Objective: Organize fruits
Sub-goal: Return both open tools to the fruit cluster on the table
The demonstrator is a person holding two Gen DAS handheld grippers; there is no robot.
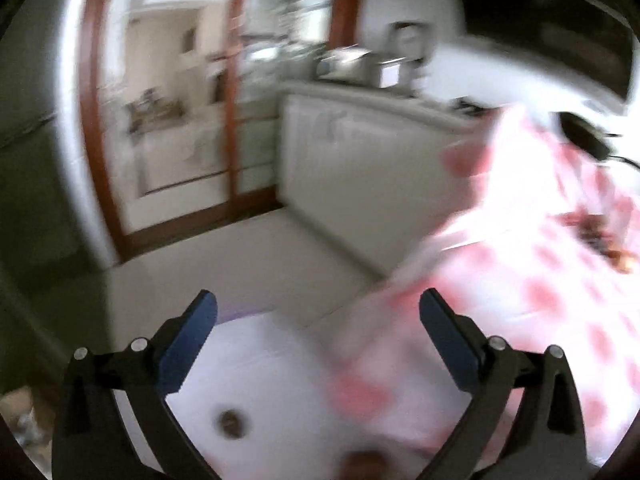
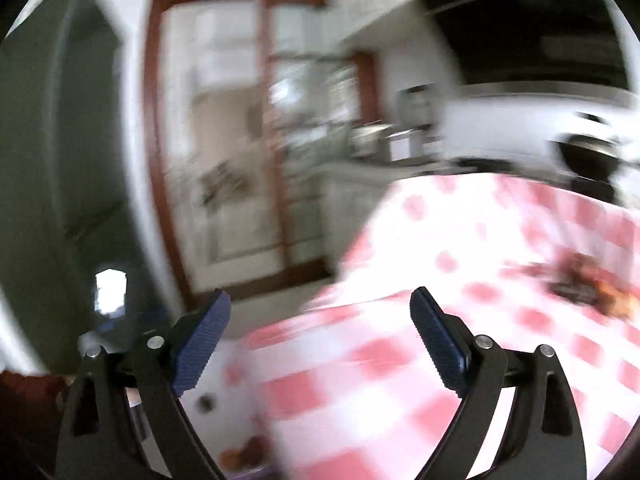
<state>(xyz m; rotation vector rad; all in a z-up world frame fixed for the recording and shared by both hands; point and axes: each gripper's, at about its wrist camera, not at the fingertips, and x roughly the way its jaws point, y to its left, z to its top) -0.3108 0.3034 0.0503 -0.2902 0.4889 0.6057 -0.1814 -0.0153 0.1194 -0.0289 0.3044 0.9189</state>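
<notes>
Both views are blurred by motion. My left gripper is open and empty, held above the left edge of a table with a red-and-white checked cloth. My right gripper is open and empty over the same cloth. A dark, orange-brown blurred heap, possibly fruit, lies on the cloth at the far right; it also shows in the left wrist view. Small brownish blurred things lie low beside the table.
A white surface with a small dark round spot lies below the left gripper. White kitchen cabinets with appliances stand behind. A wood-framed doorway is at the left. A dark pan sits beyond the table.
</notes>
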